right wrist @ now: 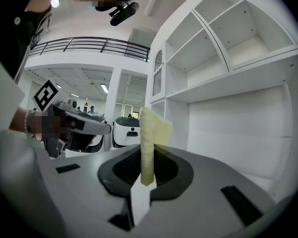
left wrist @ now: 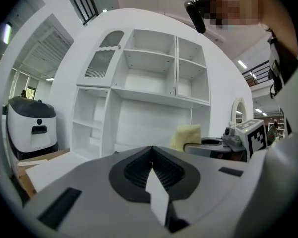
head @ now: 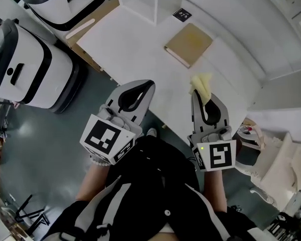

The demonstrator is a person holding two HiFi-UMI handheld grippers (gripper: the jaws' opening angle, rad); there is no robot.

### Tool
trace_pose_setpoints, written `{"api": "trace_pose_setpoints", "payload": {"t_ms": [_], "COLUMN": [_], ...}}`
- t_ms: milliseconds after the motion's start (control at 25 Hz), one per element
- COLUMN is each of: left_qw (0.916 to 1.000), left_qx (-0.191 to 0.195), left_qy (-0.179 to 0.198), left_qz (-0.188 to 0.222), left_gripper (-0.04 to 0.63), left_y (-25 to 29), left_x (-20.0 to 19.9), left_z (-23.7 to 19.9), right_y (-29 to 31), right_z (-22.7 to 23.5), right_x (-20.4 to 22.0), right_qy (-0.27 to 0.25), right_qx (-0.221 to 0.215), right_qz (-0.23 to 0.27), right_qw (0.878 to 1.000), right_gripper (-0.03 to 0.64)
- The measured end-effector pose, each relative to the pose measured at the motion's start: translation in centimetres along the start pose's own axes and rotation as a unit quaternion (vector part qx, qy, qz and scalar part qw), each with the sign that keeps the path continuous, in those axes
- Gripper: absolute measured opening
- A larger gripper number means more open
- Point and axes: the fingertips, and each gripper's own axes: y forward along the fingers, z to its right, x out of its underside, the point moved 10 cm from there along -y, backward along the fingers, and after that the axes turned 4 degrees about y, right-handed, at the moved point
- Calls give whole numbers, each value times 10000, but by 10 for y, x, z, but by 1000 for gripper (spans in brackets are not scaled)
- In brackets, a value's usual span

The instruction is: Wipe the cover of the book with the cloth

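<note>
Clamping, right gripper (right wrist: 145, 155): jaws closed on the cloth (right wrist: 152, 133), which is nipped between the pads.
Cloth: pale yellow, folded; it stands up out of the closed tips and reaches a little way past them.
Left gripper (left wrist: 152, 151): jaws pressed fully together, ribbed pads meeting along one seam, nothing between them.
Gripper to gripper: side by side, apart, both pointing away from the person; the left tips lie level with the right ones, to their left.
Marker cubes: one behind each pair of jaws, on the person's side; left cube (head: 106, 137), right cube (head: 218, 155).
Book (head: 189, 44): tan cover up, lying flat ahead of the right jaws and beyond the free end of the cloth, apart from it; the cloth does not touch the cover.
Table (head: 130, 49): white; it carries the book. Its near edge lies under the tips of both grippers.
Square tag (head: 181, 14): black, flat on the table beyond the book's far corner.
Shelf unit (left wrist: 144, 83): white, open compartments, straight ahead of both pairs of jaws at the table's far side.
White machines (head: 25, 64): two rounded bodies with black trim, on the floor well to the left of the left jaws.
</note>
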Motion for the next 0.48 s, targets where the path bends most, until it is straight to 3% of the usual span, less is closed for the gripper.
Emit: {"api": "trace_pose_setpoints", "payload": {"t_ms": [480], "left_qw": [9987], "left_qx": [452], "left_qy": [47], "left_qz": [-237], "left_gripper": [2], "left_y": [47], "left_x": [2], "left_z": [-16], "right_y": [-2], "right_z": [25], "right_x": [10], "right_qy": [231], "right_qx": [551], "right_qz": [-131], "right_qw": [9981], "right_gripper": [35]}}
